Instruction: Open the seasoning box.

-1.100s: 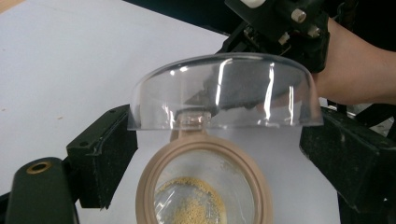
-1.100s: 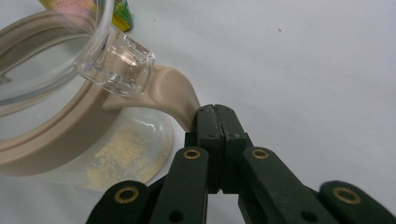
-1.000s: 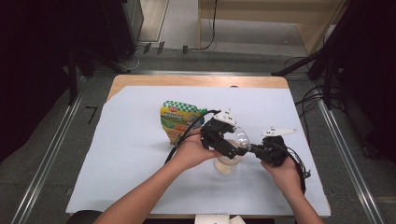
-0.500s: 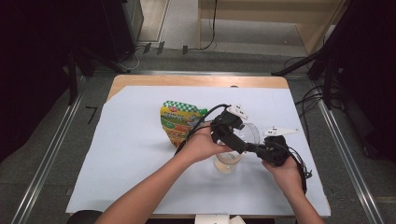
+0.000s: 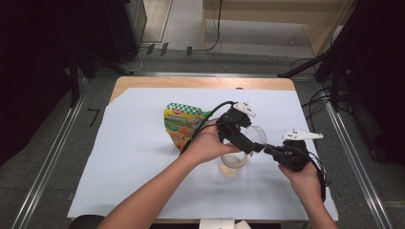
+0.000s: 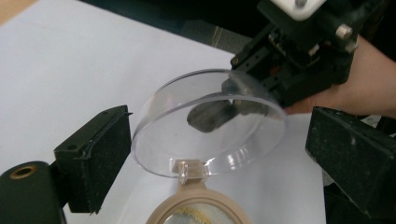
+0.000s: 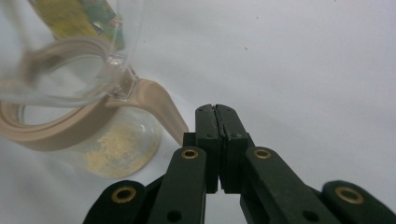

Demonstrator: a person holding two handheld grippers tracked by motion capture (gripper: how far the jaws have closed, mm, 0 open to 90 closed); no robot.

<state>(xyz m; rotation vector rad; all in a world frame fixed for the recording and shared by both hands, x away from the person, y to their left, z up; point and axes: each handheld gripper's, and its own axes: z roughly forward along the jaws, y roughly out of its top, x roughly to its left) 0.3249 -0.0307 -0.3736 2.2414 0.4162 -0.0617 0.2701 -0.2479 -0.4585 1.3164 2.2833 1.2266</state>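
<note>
The right gripper's (image 7: 215, 111) fingers are pressed together with nothing between them, and their tips are just beside the beige lid ring's tab (image 7: 159, 105). The left gripper's (image 6: 219, 144) fingers stand wide apart, one on each side of the clear lid (image 6: 205, 135) without touching it.

The lid is flipped up and tilted on its hinge above the jar's (image 5: 232, 163) mouth. Through the lid in the left gripper view, the right gripper's closed fingertips are seen behind it. The jar stands on the white sheet of the counter (image 5: 138, 157), a little right of the middle, and it has some yellowish powder at the bottom.

Just to the left of the jar, behind the left hand (image 5: 207, 145), a green and yellow bag (image 5: 179, 125) lies on the sheet.
</note>
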